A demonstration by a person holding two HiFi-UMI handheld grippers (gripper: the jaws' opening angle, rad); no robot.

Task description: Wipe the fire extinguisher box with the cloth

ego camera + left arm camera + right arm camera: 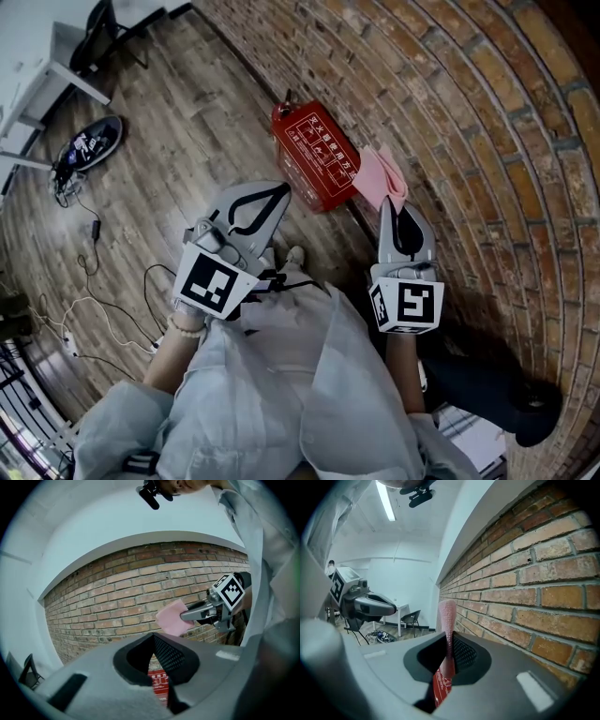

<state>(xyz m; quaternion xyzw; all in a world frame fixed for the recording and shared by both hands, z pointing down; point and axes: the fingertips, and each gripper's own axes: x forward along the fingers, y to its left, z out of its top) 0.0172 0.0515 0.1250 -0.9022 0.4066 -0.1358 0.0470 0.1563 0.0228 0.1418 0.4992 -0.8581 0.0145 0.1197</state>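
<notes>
Head view: the red fire extinguisher box [314,155] lies on the wooden floor [187,122] against the brick wall [450,94]. The right gripper [392,208] holds the pink cloth [382,176] just right of the box, above its near end.

Left gripper view: the left gripper [153,637] has its jaws together on nothing, with the box beyond and below them.

Right gripper view: the jaws pinch the cloth edge-on, the box underneath. Held by so little, the cloth could slip out under wiping pressure, and the unsteadied box might slide.
</notes>
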